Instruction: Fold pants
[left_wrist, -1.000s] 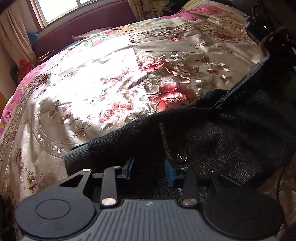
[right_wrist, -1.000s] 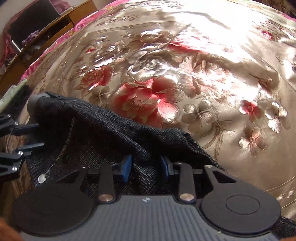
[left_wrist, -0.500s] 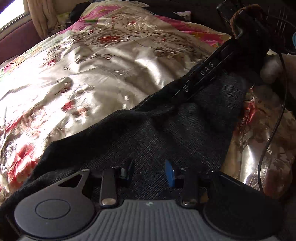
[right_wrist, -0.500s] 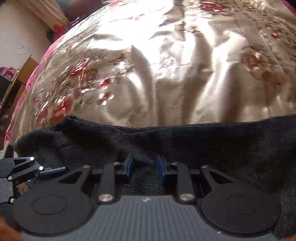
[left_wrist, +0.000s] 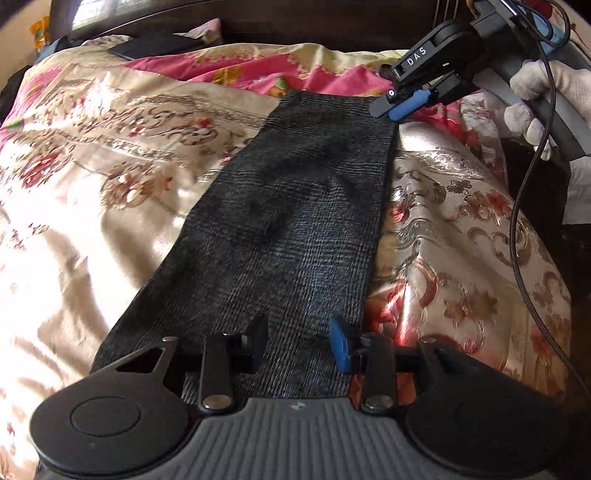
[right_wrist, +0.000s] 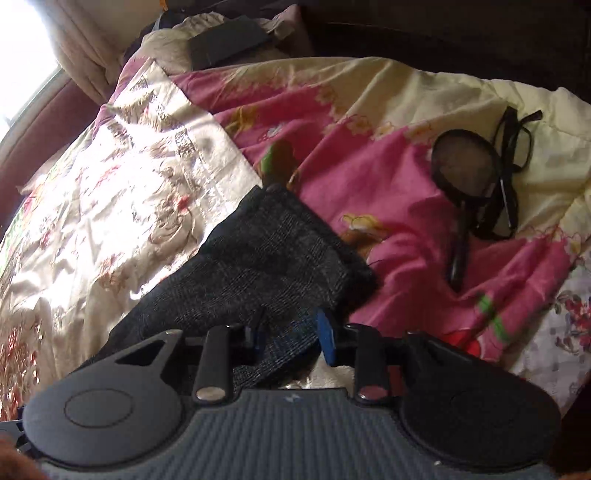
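Note:
Dark grey checked pants lie as one long strip on the floral bedspread, running away from my left gripper. That gripper hovers over the near end with its jaws apart and nothing between them. My right gripper shows at the far end by the strip's right corner. In the right wrist view the pants' end lies bunched just ahead of my right gripper, whose jaws stand apart with cloth under them.
Black glasses and a round black hand mirror lie on the pink quilt to the right of the pants' end. A dark flat object rests near the headboard. The satin bedspread spreads left.
Both grippers have swung toward the head of the bed and stretched the pants into a long strip. Both jaws have opened wider and let the cloth lie flat.

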